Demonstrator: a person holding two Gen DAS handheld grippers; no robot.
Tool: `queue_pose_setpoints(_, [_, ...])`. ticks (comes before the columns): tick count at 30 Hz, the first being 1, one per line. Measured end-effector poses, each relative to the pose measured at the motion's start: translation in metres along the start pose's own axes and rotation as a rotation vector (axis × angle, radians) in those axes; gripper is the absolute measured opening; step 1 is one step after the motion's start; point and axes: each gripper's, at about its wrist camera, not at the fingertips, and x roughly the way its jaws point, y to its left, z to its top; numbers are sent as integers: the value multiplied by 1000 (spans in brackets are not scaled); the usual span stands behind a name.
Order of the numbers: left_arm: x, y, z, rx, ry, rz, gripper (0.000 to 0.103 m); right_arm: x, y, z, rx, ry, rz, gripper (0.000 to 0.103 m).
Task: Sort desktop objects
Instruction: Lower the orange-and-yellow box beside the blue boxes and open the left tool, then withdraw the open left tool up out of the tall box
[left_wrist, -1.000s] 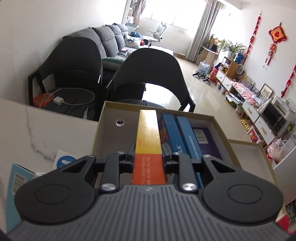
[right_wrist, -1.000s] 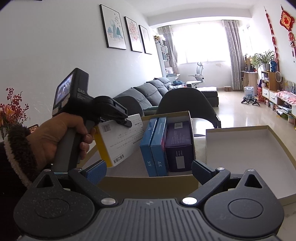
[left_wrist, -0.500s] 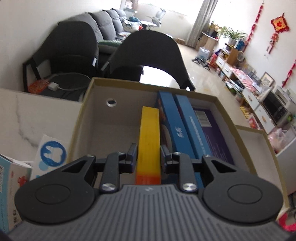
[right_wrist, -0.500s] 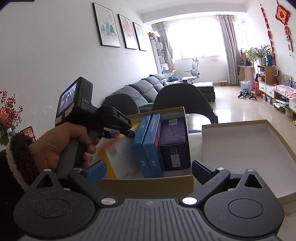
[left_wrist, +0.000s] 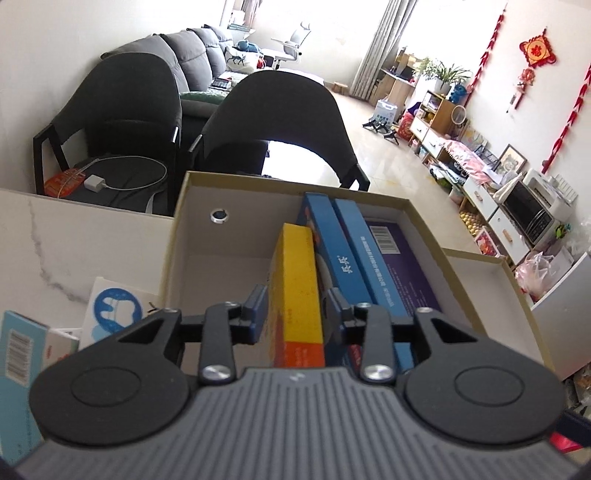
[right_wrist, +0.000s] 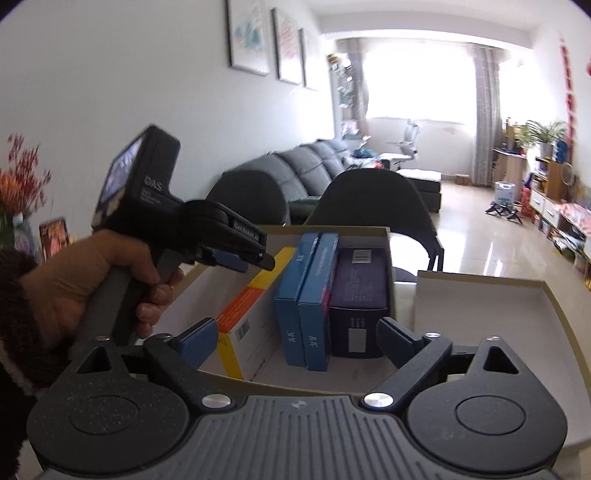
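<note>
A yellow and orange box (left_wrist: 295, 280) stands on edge inside the open cardboard box (left_wrist: 184, 229), leaning beside two blue boxes (left_wrist: 343, 258) and a purple box (left_wrist: 399, 258). My left gripper (left_wrist: 295, 312) straddles the yellow box's near end, with its fingers a little apart from the sides, so it is open. In the right wrist view a hand holds that left gripper (right_wrist: 236, 254) over the yellow box (right_wrist: 243, 310). My right gripper (right_wrist: 295, 339) stands wide open and empty in front of the cardboard box (right_wrist: 280, 384).
The cardboard lid (right_wrist: 480, 314) lies open-side up to the right of the box. A light blue box (left_wrist: 18, 343) and a white packet with a blue circle (left_wrist: 114, 306) lie on the marble table (left_wrist: 74, 229) at the left. Two black chairs (left_wrist: 280, 122) stand beyond the table.
The yellow box went from being held above the cardboard box down into it, next to the blue boxes. The left fingers have spread slightly off it. The right gripper stayed open.
</note>
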Motion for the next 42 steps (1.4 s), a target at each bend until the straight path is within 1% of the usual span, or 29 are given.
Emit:
queue_pose_setpoints(4, [-13,7,-5,8,-20,-11,41,16,11,11,-45,58,39,84])
queue_pose_setpoints(6, [-20,9,-8,17,-30,-13,43,24,15,15,-45,81,57,79])
queue_pose_setpoints(10, [-31,12,-12,39,-50,-13,47,35,24,20,-53,119,72,76])
queue_pose_setpoints(14, [-40,16,-17,53,-66,-10,51,44,32,22,-47,160,88,70])
queue_pose_setpoints(17, [-49,21,-21,52,-84,-12,57,53,36,23,-43,184,88,65])
queue_pose_setpoints(18, [-52,24,-23,49,-92,-11,57,55,38,24,-47,191,85,64])
queue_pose_setpoints(21, [-62,31,-31,46,-111,3,59,67,44,26,-50,224,95,59])
queue_pose_setpoints(27, [-74,41,-49,69,-126,45,60,98,50,29,-18,331,103,50])
queue_pose_setpoints(30, [-79,46,-58,80,-134,66,60,112,51,29,-2,379,100,49])
queue_pose_setpoints(33, [-78,47,-64,88,-125,74,60,122,54,28,-16,422,72,48])
queue_pose_setpoints(37, [-74,47,-72,97,-109,82,60,130,59,25,-42,447,51,48])
queue_pose_setpoints(42, [-69,49,-74,92,-96,71,60,135,62,23,-65,465,36,47])
